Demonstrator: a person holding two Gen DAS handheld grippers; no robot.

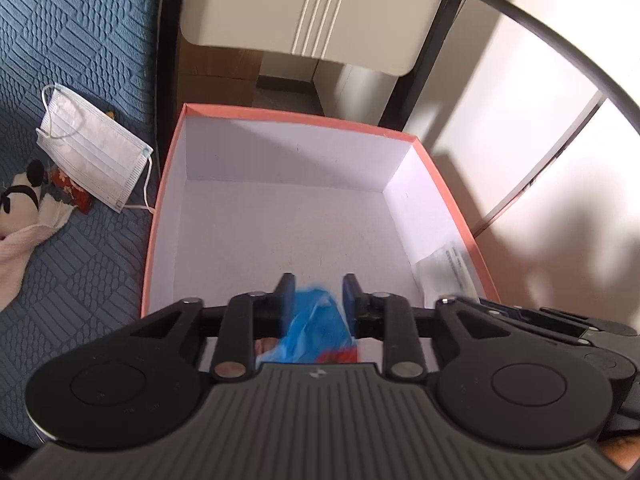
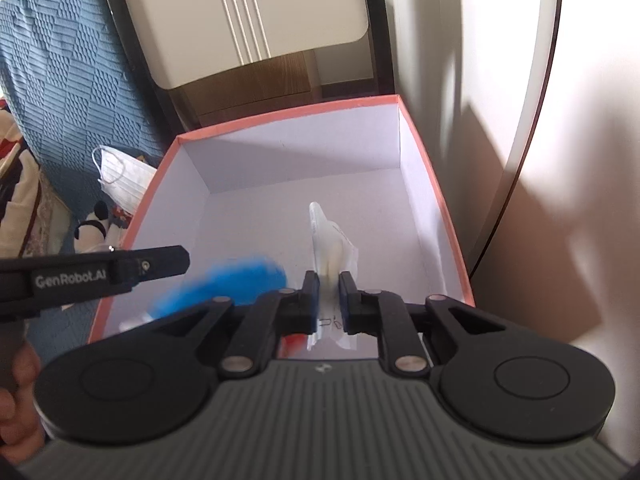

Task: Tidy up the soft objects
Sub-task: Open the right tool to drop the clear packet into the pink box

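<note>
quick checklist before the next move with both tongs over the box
1. Both tongs over the open box: ok, each wrist view looks down into it.
2. Left tongs free of the blue bag: ok, pads stand apart from it and the bag is blurred, apparently dropping.
3. Right tongs free of the clear packet: cannot tell, the pads sit close either side of it.
4. Landing spot on the box floor: ok, bare white ahead.
5. Items left outside: not ok, the face mask and panda plush lie on the blue cover.
</note>
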